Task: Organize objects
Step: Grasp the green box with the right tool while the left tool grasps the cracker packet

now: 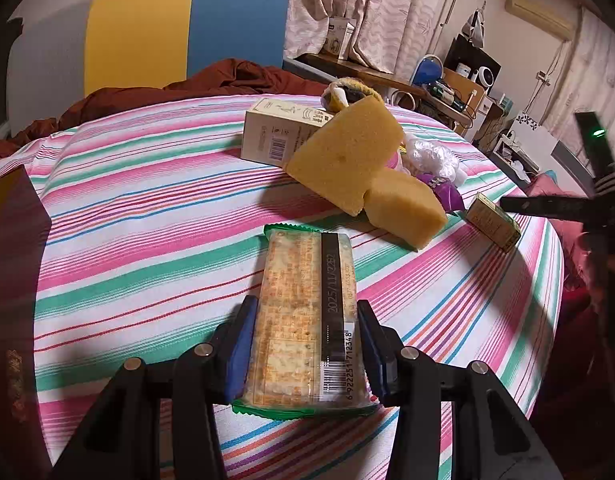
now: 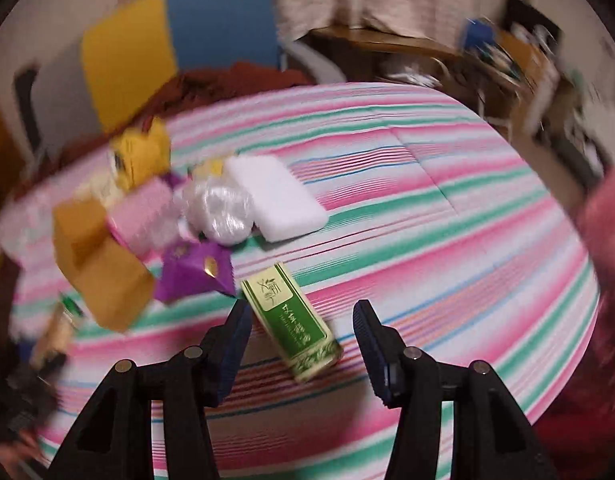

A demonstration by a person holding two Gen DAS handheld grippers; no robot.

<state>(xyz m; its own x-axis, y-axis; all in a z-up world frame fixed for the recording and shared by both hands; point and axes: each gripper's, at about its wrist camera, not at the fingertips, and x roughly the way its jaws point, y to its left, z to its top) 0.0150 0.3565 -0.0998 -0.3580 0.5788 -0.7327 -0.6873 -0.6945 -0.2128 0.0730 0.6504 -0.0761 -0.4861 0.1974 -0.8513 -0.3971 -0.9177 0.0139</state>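
A clear packet of crackers (image 1: pixel 303 280) with green ends lies lengthwise on the striped bedspread (image 1: pixel 147 220). My left gripper (image 1: pixel 306 306) is shut on its near half, a blue pad pressed against each long side. In the blurred right wrist view, a green box (image 2: pixel 291 320) with gold lettering lies at a slant on the spread. My right gripper (image 2: pixel 300 308) hangs open over it, and its left fingertip is close to the box's far end without touching. The same box (image 1: pixel 493 222) shows at the right in the left wrist view.
Two yellow sponges (image 1: pixel 347 160) lean on a cream carton (image 1: pixel 279 132), beside a white plastic bundle (image 1: pixel 431 156) and a purple packet (image 1: pixel 447 192). A white sponge (image 2: pixel 275 204) and a pink pack (image 2: pixel 143 216) lie in the heap. A rust blanket (image 1: pixel 227 80) sits behind.
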